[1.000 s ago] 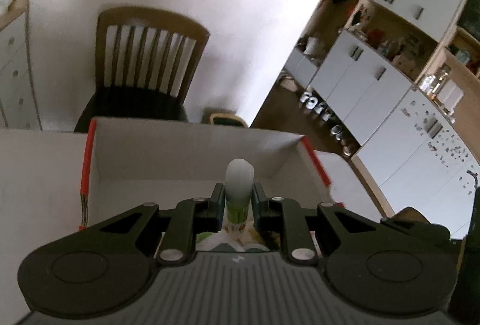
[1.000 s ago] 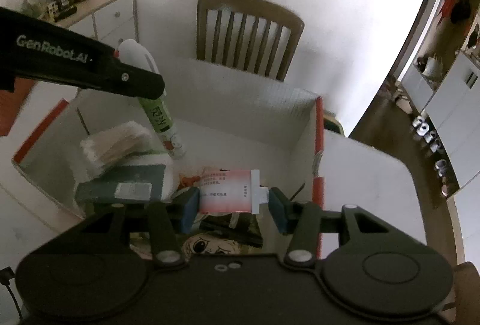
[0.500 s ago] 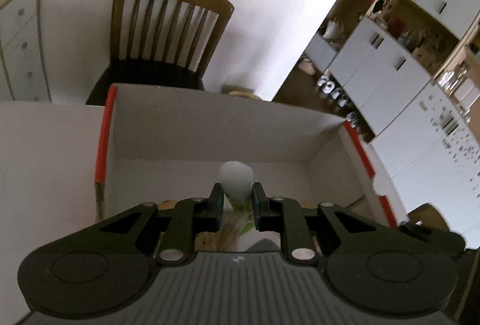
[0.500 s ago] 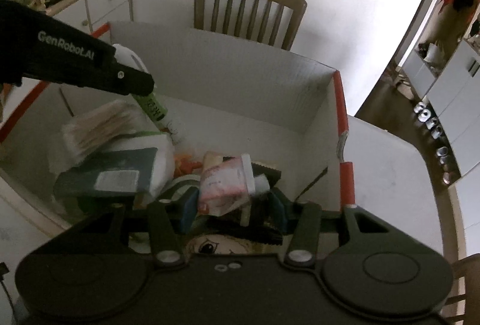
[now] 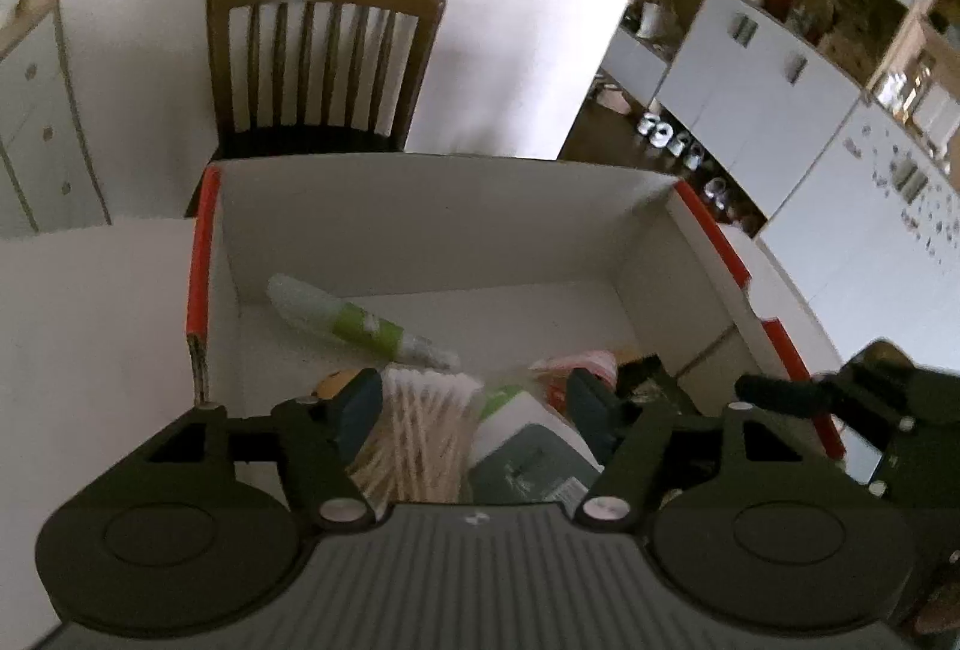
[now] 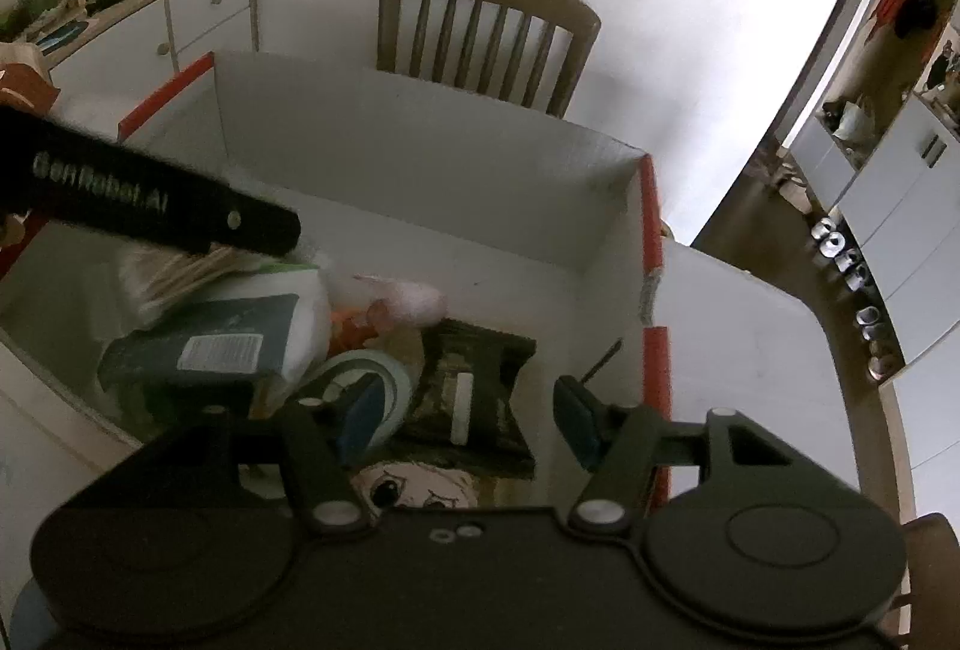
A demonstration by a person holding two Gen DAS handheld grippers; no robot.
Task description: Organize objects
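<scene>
Black plastic, two items: left tool (image 5: 474, 404) and right tool (image 6: 465, 413), both angled down over the box (image 5: 456, 212) on the white table (image 5: 90, 326).

Left tool: jaws opening, nothing pinched between them. Beneath the gap, a bundle of cotton swabs (image 5: 420, 428) and a dark green packet (image 5: 528, 470).

Right tool: jaws opening, nothing gripped. Below it, a dark patterned pouch (image 6: 474, 386) and a roll of tape (image 6: 372, 380).

Green-banded tube (image 5: 354, 323): lies loose on the box floor at about 11 o'clock from the left tool, tilted, cap end toward the left wall; judged to be just dropped there.

Pink-white tube (image 6: 408, 302): at 12 o'clock from the right tool, resting on the heap.

Box contents: piled loosely, sorted by container only.

Beyond, 12 o'clock: wooden chair (image 5: 324, 68).
</scene>
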